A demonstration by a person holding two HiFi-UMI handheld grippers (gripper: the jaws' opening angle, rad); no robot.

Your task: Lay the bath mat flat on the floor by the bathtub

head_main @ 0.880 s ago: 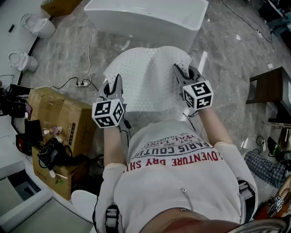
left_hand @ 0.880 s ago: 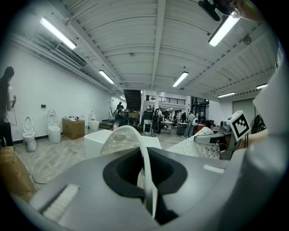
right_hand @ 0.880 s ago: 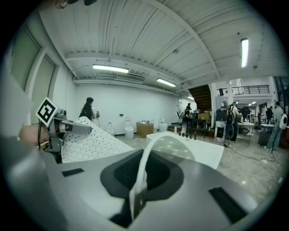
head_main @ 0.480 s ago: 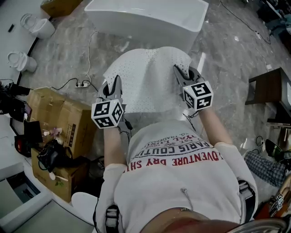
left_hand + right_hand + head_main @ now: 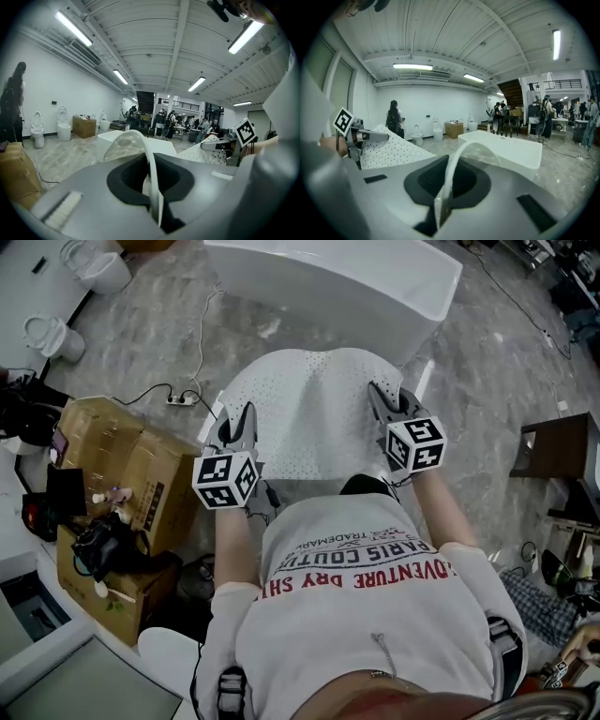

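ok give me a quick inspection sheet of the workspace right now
surface: grey stone-look floor
job's things: white perforated mat held up between the grippers in front of the bathtub; not laid flat
clutter: cardboard boxes on the left, dark gear on them
grippers: left gripper shut on the mat's left edge; right gripper shut on its right edge
cables: power strip with a cable on the floor, left of the mat
surroundings: toilets far left, dark table right, people in the background
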